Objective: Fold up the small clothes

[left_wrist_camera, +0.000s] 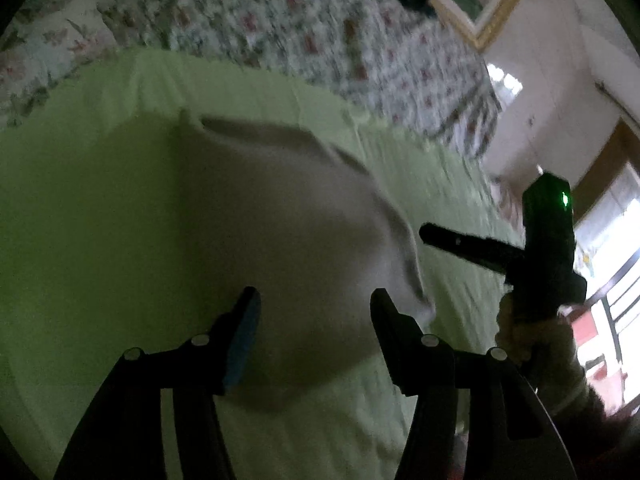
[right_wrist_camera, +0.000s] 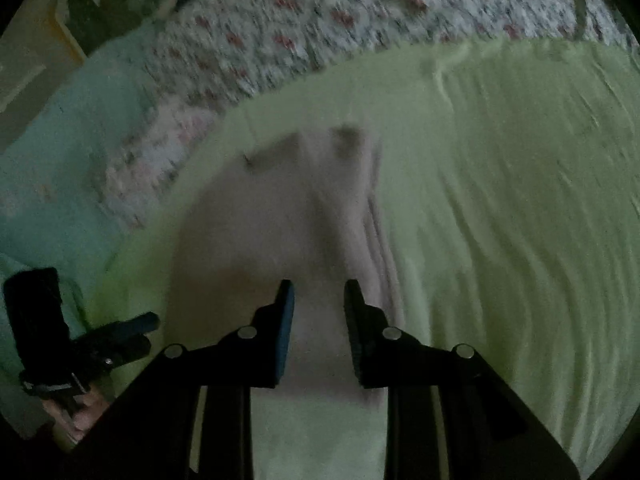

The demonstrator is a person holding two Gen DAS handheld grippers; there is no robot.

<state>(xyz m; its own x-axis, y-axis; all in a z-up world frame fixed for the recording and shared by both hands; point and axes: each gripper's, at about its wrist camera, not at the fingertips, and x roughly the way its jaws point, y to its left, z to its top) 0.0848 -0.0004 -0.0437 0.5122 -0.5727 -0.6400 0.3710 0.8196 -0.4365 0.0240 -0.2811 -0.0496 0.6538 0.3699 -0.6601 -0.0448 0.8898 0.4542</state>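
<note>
A pale, whitish small garment (left_wrist_camera: 260, 208) lies spread on a light green sheet (left_wrist_camera: 80, 200), its right edge rumpled. My left gripper (left_wrist_camera: 314, 312) hovers over the garment's near part, open, with nothing between its blue-padded fingers (left_wrist_camera: 244, 332). My right gripper (left_wrist_camera: 426, 234) reaches in from the right, its tip close to the garment's right edge. In the right wrist view the right gripper (right_wrist_camera: 320, 296) is over the garment (right_wrist_camera: 288, 208). Its jaws stand a narrow gap apart, and cloth shows below that gap. The left gripper (right_wrist_camera: 148, 326) is at the lower left, held by a hand (right_wrist_camera: 80, 416).
A floral quilt (left_wrist_camera: 320, 32) covers the bed beyond the green sheet (right_wrist_camera: 500, 200). Teal fabric (right_wrist_camera: 60, 160) lies at the left of the right wrist view. A gold-framed picture (left_wrist_camera: 480, 20), a white wall and a bright window (left_wrist_camera: 612, 300) stand to the right.
</note>
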